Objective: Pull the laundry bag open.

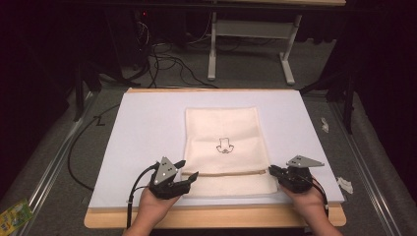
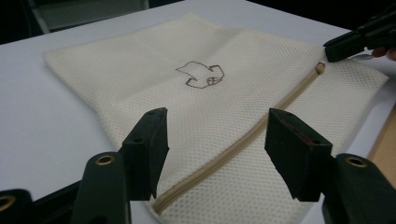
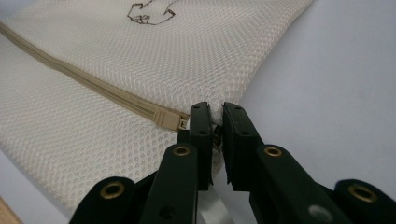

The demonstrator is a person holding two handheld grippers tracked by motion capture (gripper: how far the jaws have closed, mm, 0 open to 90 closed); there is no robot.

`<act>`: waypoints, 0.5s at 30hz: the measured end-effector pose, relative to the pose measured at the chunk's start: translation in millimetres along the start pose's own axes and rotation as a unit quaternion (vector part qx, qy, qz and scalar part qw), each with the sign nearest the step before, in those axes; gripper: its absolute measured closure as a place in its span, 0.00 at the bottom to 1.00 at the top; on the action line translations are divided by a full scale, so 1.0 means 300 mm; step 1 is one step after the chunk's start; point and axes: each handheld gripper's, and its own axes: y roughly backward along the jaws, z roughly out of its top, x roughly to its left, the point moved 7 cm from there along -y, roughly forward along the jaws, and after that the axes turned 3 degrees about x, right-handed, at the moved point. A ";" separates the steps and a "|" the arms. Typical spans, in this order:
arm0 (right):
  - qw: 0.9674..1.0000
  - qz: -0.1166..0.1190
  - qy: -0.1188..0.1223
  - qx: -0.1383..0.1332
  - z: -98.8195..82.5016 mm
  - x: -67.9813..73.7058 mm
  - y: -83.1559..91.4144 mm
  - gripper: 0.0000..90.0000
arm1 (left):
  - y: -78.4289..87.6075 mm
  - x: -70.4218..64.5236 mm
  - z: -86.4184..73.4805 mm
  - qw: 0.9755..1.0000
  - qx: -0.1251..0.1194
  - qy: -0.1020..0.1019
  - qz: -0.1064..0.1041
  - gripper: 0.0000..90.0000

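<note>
A cream mesh bag [image 1: 221, 128] with a small line drawing lies flat on the white board [image 1: 142, 132]. A tan zipper [image 1: 226, 173] runs across its near end. My left gripper [image 1: 189, 168] hovers at the bag's near left corner, jaws open. The left gripper view shows the mesh [image 2: 210, 107] and zipper [image 2: 243, 140] between and beyond the spread jaws of that gripper [image 2: 215, 116]. My right gripper [image 1: 271, 170] is at the zipper's right end. In the right gripper view, this gripper [image 3: 215, 108] is shut on the bag's edge [image 3: 140, 51] just past the zipper slider [image 3: 170, 120].
The board rests on a wooden tabletop [image 1: 221, 216] whose front edge runs below my hands. Crumpled white scraps [image 1: 344, 184] lie off the board at the right, a green packet [image 1: 12, 215] at the lower left. Cables and a white table frame [image 1: 251, 29] stand beyond.
</note>
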 end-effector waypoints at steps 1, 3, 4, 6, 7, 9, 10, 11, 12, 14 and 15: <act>1.000 0.003 0.006 -0.005 0.002 0.004 0.007 0.93 | -0.014 -0.021 0.003 1.000 0.001 -0.002 -0.008 0.45; 1.000 0.003 0.010 -0.007 0.005 0.005 0.010 0.93 | -0.022 -0.031 0.004 1.000 0.004 -0.002 -0.014 0.45; 1.000 0.002 0.013 -0.008 0.007 0.006 0.015 0.93 | -0.031 -0.041 0.006 1.000 0.005 -0.002 -0.018 0.45; 1.000 0.004 0.017 -0.018 0.018 0.011 0.026 0.93 | -0.050 -0.060 0.005 1.000 0.011 -0.002 -0.027 0.45; 1.000 0.004 0.020 -0.021 0.020 0.012 0.028 0.94 | -0.072 -0.079 0.006 0.999 0.013 0.002 -0.037 0.46; 1.000 0.007 0.019 -0.023 0.023 0.014 0.029 0.94 | -0.098 -0.096 0.011 0.999 0.016 0.005 -0.046 0.46; 1.000 0.007 0.019 -0.023 0.023 0.014 0.029 0.94 | -0.098 -0.096 0.011 0.999 0.016 0.005 -0.046 0.46; 0.999 0.009 0.024 -0.024 0.025 0.012 0.030 0.94 | -0.130 -0.116 0.013 0.998 0.020 0.002 -0.055 0.46; 0.999 0.009 0.024 -0.024 0.025 0.012 0.030 0.94 | -0.130 -0.116 0.013 0.998 0.020 0.002 -0.055 0.46; 0.999 0.011 0.021 -0.025 0.027 0.012 0.032 0.94 | -0.165 -0.135 0.015 0.998 0.028 -0.004 -0.060 0.46; 0.999 0.012 0.022 -0.026 0.028 0.012 0.032 0.94 | -0.181 -0.145 0.017 0.997 0.030 -0.004 -0.064 0.46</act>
